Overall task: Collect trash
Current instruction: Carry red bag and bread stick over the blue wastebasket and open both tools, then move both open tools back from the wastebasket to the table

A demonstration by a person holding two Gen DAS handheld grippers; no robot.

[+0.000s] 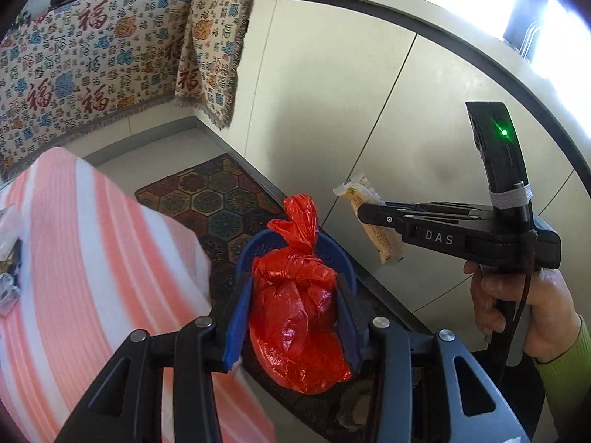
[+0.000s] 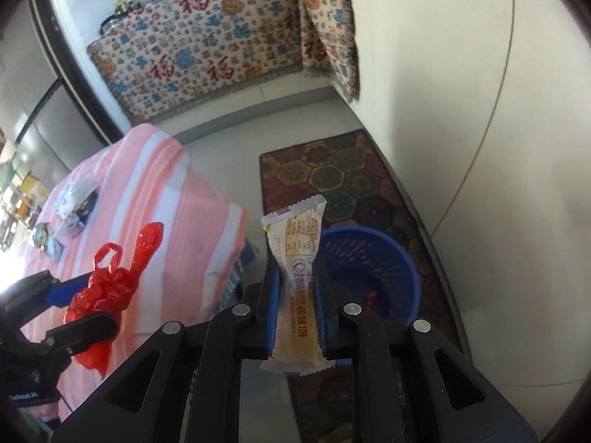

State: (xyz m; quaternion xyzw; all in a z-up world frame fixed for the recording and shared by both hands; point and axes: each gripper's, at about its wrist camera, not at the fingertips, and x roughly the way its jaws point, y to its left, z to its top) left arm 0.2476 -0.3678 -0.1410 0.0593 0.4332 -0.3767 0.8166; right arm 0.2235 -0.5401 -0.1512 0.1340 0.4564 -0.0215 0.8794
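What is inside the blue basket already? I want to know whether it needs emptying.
In the right wrist view, the blue basket shows one small red scrap near its bottom. The right hand-held gripper and its sachet cover the near side, so the rest is unseen.

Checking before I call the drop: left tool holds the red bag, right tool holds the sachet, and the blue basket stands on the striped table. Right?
Not quite. The left tool does hold the red bag and the right tool the sachet, but the blue basket stands on the floor mat, beside the striped table. The right wrist view shows it.
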